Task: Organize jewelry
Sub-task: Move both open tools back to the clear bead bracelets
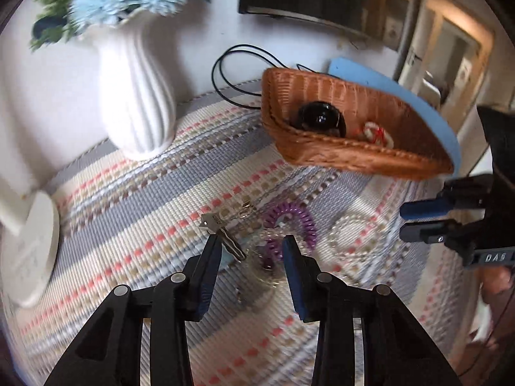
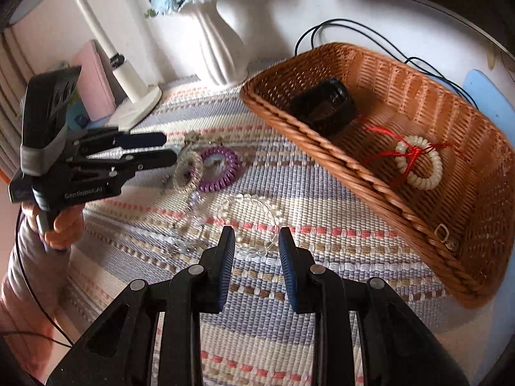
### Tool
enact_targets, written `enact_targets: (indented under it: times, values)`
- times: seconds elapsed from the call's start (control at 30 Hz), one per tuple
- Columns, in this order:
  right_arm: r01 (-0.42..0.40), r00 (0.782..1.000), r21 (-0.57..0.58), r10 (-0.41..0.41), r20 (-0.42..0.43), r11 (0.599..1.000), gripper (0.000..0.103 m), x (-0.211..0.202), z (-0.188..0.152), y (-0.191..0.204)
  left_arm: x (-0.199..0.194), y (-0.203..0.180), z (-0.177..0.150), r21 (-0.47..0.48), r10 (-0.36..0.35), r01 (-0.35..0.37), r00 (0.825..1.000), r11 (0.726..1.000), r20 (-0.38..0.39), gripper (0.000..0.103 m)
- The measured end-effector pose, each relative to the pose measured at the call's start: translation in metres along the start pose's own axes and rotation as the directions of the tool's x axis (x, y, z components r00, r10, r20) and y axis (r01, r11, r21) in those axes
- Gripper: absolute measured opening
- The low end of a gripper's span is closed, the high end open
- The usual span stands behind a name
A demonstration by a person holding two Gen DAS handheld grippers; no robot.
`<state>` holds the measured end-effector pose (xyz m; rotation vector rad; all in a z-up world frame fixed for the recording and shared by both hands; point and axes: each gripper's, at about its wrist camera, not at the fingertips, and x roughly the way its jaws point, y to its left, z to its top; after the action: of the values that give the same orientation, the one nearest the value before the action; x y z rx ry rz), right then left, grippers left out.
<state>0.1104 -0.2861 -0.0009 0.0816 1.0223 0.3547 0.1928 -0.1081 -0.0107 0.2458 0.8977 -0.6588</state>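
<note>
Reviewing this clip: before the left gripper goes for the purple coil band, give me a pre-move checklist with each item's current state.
1. Left gripper open: ok, its fingers stand apart, nothing between them.
2. Purple coil band reachable: ok, it lies on the woven mat just ahead of the left fingertips.
3. Band free of neighbours: not ok, a clear coil band lies against it and a key sits close by.
4. Wicker basket has room: ok, it holds only a black ring-shaped piece, a white bead bracelet and a small clasp.
5. Right gripper out of the way: ok, open over a clear bead bracelet, apart from the left.
6. Image sharpness: not ok, left wrist view is blurred.
</note>
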Motion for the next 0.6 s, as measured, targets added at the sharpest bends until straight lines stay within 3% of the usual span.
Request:
enact_targets:
  times: [0.13,0.37,0.53,0.6]
  values:
    - [0.005,1.0,-0.015,-0.005,-0.018,1.0,0.031,0.014,0.002,0.003,0.007,0.005,0.003,0.034,-0.045,0.045,0.999,0.998,0.0,0.04]
    - [0.083,0.996,-0.062,-0.084,-0.012,0.995,0.031,0.03,0.007,0.01,0.025,-0.007,0.008,0.175,-0.053,0.063,0.997,0.983,-0.061,0.04]
    - [0.126,0.992,-0.096,-0.128,-0.011,0.987,0.029,0.048,0.013,0.021,0.031,-0.007,0.008,0.183,-0.077,0.088,0.995,0.979,-0.069,0.031]
    - [0.17,0.985,-0.129,-0.171,0.006,0.977,0.016,0.05,0.012,0.027,0.03,-0.008,0.007,0.179,-0.087,0.098,0.994,0.979,-0.065,0.017]
